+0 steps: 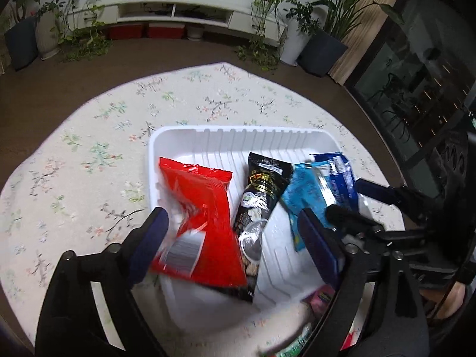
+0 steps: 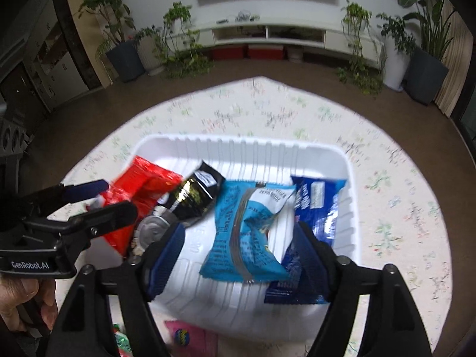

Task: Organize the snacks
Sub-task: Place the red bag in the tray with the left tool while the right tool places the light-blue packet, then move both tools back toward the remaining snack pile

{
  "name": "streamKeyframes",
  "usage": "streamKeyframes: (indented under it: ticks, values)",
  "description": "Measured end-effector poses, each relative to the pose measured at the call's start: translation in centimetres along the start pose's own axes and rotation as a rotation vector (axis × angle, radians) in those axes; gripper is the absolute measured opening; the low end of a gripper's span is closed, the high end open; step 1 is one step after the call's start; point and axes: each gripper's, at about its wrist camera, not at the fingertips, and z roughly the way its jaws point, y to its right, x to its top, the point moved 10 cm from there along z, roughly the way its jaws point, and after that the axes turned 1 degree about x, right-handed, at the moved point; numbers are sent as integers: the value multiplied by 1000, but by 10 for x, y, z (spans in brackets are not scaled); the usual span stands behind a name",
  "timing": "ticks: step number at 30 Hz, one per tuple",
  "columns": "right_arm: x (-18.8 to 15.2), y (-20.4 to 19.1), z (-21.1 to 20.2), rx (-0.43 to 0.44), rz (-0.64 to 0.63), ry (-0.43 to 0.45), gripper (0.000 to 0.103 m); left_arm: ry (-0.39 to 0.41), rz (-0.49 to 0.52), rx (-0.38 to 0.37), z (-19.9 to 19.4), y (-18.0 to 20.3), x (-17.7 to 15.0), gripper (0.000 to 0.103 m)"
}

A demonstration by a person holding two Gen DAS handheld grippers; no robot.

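One white ribbed tray point(image 2: 244, 148) sits on the flowered cloth point(image 1: 89, 148), and four snack packets lie in it: a red packet point(image 1: 205, 223) at its left end, a black packet point(image 1: 258, 208) beside that, then a light blue packet point(image 2: 247, 232), and a dark blue packet point(image 2: 315, 208) at its right end. Above the tray's near side, the left gripper point(image 1: 235, 238) and the right gripper point(image 2: 241, 255) both stand with jaws apart, gripping nothing

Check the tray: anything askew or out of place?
Packets lie unevenly in the white tray. The red packet hangs over its left rim, the black packet lies diagonal, overlapped by red. A pink packet sits outside the near edge. No spills visible.
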Motion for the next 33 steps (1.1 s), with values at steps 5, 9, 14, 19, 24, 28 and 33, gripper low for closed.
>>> streamKeyframes:
  ticks: [5, 9, 14, 19, 24, 28, 33]
  values:
    - [-1, 3, -38, 35, 14, 78, 103, 75, 6, 13, -46, 3, -12, 103]
    - [-19, 5, -61, 66, 31, 92, 103, 118, 63, 85, -79, 6, -40, 103]
    - [-49, 6, -99, 167, 118, 136, 103, 173, 101, 96, -120, 17, -88, 103]
    - [-98, -6, -141, 202, 134, 195, 102, 128, -7, 89, -141, 20, -158, 103]
    - [-159, -11, -161, 155, 146, 212, 96, 130, -38, 51, -153, 41, -223, 103]
    - [-196, -7, -166, 127, 197, 202, 86, 134, 9, 37, -155, 69, -252, 102]
    - [-210, -10, -171, 104, 176, 201, 78, 93, 96, 51, -146, 96, -267, 92]
